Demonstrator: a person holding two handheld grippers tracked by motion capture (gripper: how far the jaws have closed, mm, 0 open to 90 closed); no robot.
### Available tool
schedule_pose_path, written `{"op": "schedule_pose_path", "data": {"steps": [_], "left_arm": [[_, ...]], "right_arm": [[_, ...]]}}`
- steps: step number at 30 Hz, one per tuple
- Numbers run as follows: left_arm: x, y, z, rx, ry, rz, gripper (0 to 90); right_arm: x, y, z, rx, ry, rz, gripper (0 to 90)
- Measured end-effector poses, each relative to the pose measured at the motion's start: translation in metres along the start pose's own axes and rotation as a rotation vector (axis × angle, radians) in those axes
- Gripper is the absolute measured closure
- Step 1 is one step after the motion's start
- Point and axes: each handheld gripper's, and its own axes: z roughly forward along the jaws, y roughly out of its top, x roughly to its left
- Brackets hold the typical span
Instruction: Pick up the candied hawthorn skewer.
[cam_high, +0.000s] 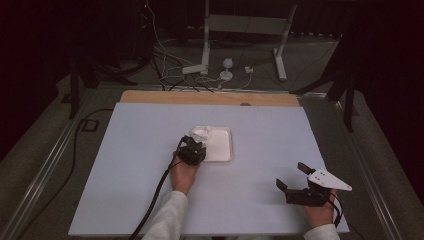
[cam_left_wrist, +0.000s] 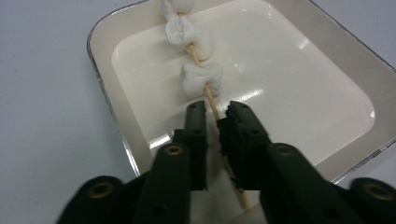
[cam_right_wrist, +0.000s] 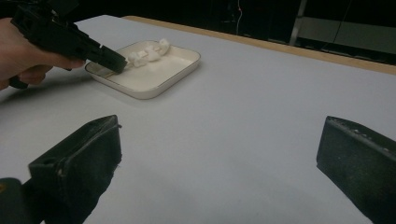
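Note:
A white square tray (cam_high: 223, 148) sits near the middle of the pale table. In it lies a thin wooden skewer (cam_left_wrist: 212, 101) threaded with white marshmallow pieces (cam_left_wrist: 201, 79). My left gripper (cam_left_wrist: 217, 112) reaches over the tray's near left corner, and its jaws are shut on the skewer's bare end just behind the nearest marshmallow. The high view puts this gripper (cam_high: 195, 145) at the tray's left edge. My right gripper (cam_high: 291, 175) rests near the table's front right, far from the tray (cam_right_wrist: 184, 63), with its jaws wide open (cam_right_wrist: 219, 128) and nothing between them.
A wooden strip (cam_high: 210, 97) runs along the table's far edge. Behind it on the floor are white stand legs (cam_high: 204, 55) and loose cables. The left gripper's black cable (cam_high: 155, 200) trails toward the front edge. Bare table surface lies between the tray and the right gripper.

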Motion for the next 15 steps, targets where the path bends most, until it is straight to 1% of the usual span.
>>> {"op": "schedule_pose_path", "data": {"steps": [2, 3, 5, 8, 9, 12, 15], "left_arm": [[0.001, 0.0, -0.001, 0.009, -0.007, -0.016, 86.9], [0.001, 0.001, -0.001, 0.015, -0.01, -0.023, 89.3], [0.002, 0.001, -0.002, 0.023, -0.027, -0.039, 90.0], [0.005, 0.002, -0.003, 0.038, -0.035, -0.052, 90.0], [0.005, 0.003, -0.003, 0.043, -0.04, -0.062, 90.0], [0.007, 0.004, -0.009, 0.037, -0.056, -0.08, 90.0], [0.008, 0.006, -0.016, 0.033, -0.066, -0.082, 90.0]], "right_arm": [[0.0, 0.0, 0.0, 0.001, 0.001, -0.001, 0.1], [0.001, 0.0, 0.0, 0.003, 0.003, -0.001, 0.1], [0.0, 0.0, 0.001, 0.004, 0.004, -0.003, 0.1], [0.0, 0.0, 0.001, 0.003, 0.005, -0.002, 0.1], [0.0, 0.0, 0.0, 0.003, 0.003, 0.0, 0.1], [0.0, 0.0, 0.0, 0.003, 0.001, 0.002, 0.1], [-0.001, -0.001, 0.0, 0.004, 0.0, 0.003, 0.1]]}}
